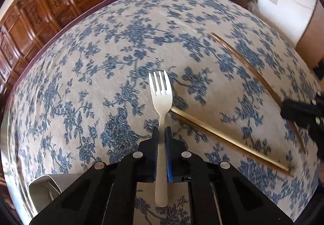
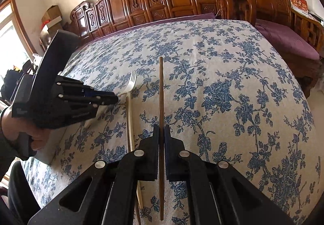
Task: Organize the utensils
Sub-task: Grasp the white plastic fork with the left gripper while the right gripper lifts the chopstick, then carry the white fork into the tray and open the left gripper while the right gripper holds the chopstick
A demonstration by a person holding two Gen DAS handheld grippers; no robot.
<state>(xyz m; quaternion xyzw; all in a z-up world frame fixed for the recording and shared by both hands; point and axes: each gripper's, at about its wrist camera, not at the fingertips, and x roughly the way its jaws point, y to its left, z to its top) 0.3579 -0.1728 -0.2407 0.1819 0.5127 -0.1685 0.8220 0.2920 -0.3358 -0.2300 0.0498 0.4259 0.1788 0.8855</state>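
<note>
A: The left gripper (image 1: 161,133) is seen clenched on the handle of a white fork (image 1: 161,103), which is held straight along the fingers with its tines pointing away from the tool and its handle end protruding behind the pads. How is the right gripper (image 2: 161,133) shown?

B: It is shown clamped on a dark brown chopstick (image 2: 161,123), gripped partway along its length, so that the stick runs forward beyond the fingertips and backward beneath the tool body. The stick appears held above the blue floral tablecloth (image 2: 232,83).

A: What is found beside the tools?

B: A pale chopstick (image 2: 129,119) is seen lying on the cloth just left of the right gripper's fingers, roughly parallel to the held stick. In the left wrist view the same pale chopstick (image 1: 228,141) runs from just beneath the fork's head toward the lower right, while the held dark stick (image 1: 249,69) crosses farther right, where the other tool enters the frame.

A: And behind the left tool?

B: A light-coloured container (image 1: 43,184) is partly visible at its lower left; its contents cannot be made out clearly.
</note>
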